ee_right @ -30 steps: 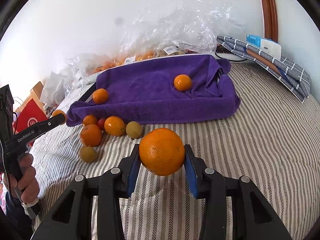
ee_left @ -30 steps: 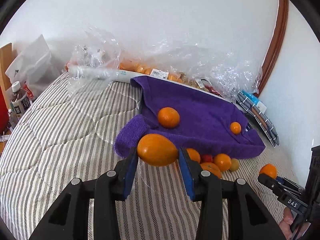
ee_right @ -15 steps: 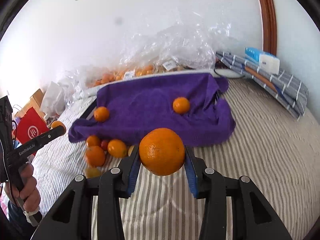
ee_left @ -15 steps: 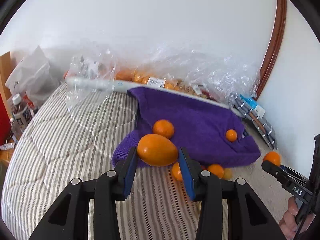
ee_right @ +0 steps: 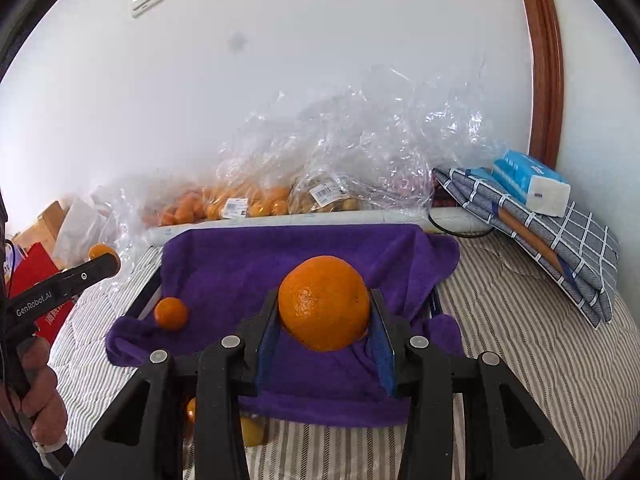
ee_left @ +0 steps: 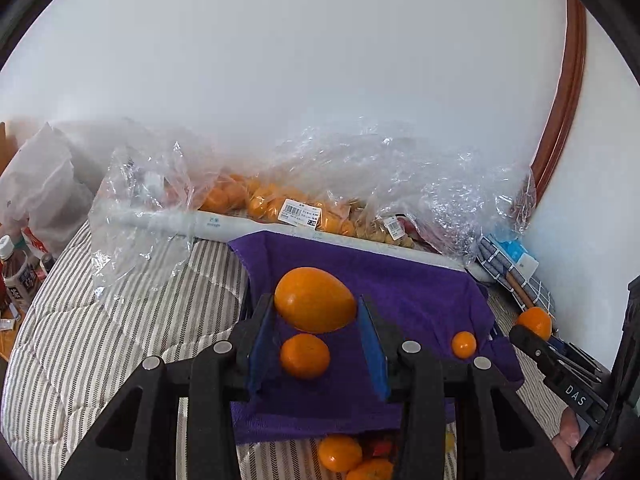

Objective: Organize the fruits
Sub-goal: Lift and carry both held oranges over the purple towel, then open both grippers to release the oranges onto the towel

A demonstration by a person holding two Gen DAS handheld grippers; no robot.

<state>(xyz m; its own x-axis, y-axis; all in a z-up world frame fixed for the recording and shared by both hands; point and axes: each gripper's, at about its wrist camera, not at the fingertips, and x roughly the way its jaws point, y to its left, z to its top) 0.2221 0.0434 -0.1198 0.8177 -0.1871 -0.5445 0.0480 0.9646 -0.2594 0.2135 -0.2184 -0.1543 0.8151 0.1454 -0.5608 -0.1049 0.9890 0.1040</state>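
My left gripper [ee_left: 316, 312] is shut on a smooth oval orange fruit [ee_left: 315, 299] and holds it above the purple towel [ee_left: 416, 300]. A mandarin [ee_left: 305, 355] lies on the towel right under it, and a small one [ee_left: 464, 345] lies at the towel's right side. My right gripper [ee_right: 325, 316] is shut on a large round orange [ee_right: 324, 302] above the same towel [ee_right: 240, 264]. One mandarin [ee_right: 171, 313] lies on the towel's left part. Several loose fruits [ee_left: 340, 453] lie on the bed in front of the towel, partly hidden by my grippers.
Clear plastic bags of oranges [ee_left: 256, 200] line the wall behind the towel. A folded checked cloth [ee_right: 560, 240] with a tissue pack [ee_right: 532, 184] sits at the right. Bottles [ee_left: 18, 276] and a white bag [ee_left: 36, 184] stand at the left of the striped bed [ee_left: 100, 340].
Both grippers have moved forward with their fruits, from over the striped bed and the loose fruits to above the purple towel.
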